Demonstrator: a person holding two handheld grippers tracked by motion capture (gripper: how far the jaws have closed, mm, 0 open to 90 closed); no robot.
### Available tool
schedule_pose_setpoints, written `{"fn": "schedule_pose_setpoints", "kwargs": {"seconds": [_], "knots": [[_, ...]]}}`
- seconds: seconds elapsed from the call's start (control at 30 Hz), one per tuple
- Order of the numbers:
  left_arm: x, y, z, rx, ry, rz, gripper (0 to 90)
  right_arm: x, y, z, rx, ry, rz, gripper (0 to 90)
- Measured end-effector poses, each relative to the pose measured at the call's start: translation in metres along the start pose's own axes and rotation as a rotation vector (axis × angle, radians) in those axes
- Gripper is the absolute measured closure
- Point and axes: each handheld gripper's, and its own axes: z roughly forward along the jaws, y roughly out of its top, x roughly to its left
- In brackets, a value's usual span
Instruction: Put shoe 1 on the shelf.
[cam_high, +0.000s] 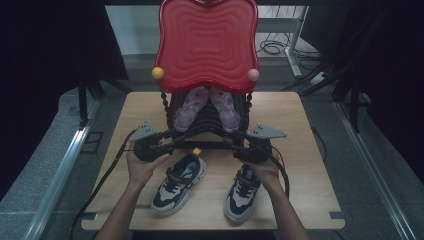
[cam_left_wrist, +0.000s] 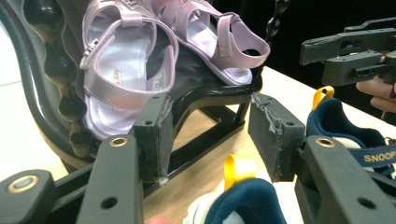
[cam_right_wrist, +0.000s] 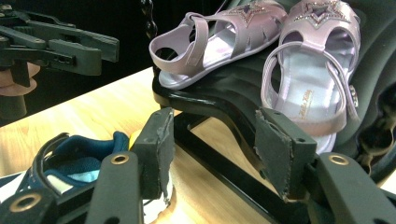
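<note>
Two lilac sandals (cam_high: 189, 107) (cam_high: 225, 106) lie side by side on a black ribbed rack (cam_high: 207, 127) at the table's middle. Two navy and beige sneakers (cam_high: 179, 182) (cam_high: 242, 192) stand on the wood in front of it. My left gripper (cam_high: 176, 140) hovers at the rack's front left, open, its jaws (cam_left_wrist: 210, 116) wide apart with nothing between the pads. My right gripper (cam_high: 234, 141) mirrors it at the front right, open (cam_right_wrist: 212, 135) and empty. In the left gripper view a sneaker heel (cam_left_wrist: 243, 200) with a yellow loop sits just below the jaws.
A tall red wavy panel (cam_high: 207, 42) with a yellow and a pink knob rises behind the rack. The wooden table (cam_high: 300, 130) has bare room on both sides of the rack. Dark curtains, cables and metal rails surround the table.
</note>
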Motion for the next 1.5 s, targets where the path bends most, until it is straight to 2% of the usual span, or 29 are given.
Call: {"fn": "schedule_pose_setpoints", "kwargs": {"seconds": [0.3,0.5,0.67,0.9,1.2,1.37,1.5], "knots": [[-0.006,-0.011,-0.012,0.022,-0.021,-0.018,50.3,0.005,-0.012,-0.011,0.0,0.021,0.0,47.9],[-0.01,-0.019,-0.02,0.042,-0.035,0.0,50.3,0.004,-0.025,-0.021,-0.012,0.016,0.018,47.8],[-0.011,-0.028,-0.025,0.047,-0.061,-0.022,50.3,0.003,-0.032,-0.029,0.014,0.005,0.015,47.5],[-0.013,-0.039,-0.028,0.082,-0.068,-0.043,50.3,0.004,-0.044,-0.041,0.04,0.0,0.013,47.2],[-0.015,-0.052,-0.032,0.133,-0.07,-0.064,50.2,0.006,-0.05,-0.042,0.071,0.019,0.008,46.6],[-0.016,-0.054,-0.035,0.133,-0.072,-0.057,51.7,0.006,-0.048,-0.043,0.07,0.027,0.007,46.7],[-0.019,-0.055,-0.037,0.151,-0.095,-0.047,57.0,0.006,-0.049,-0.043,0.068,0.033,0.013,46.6]]}}
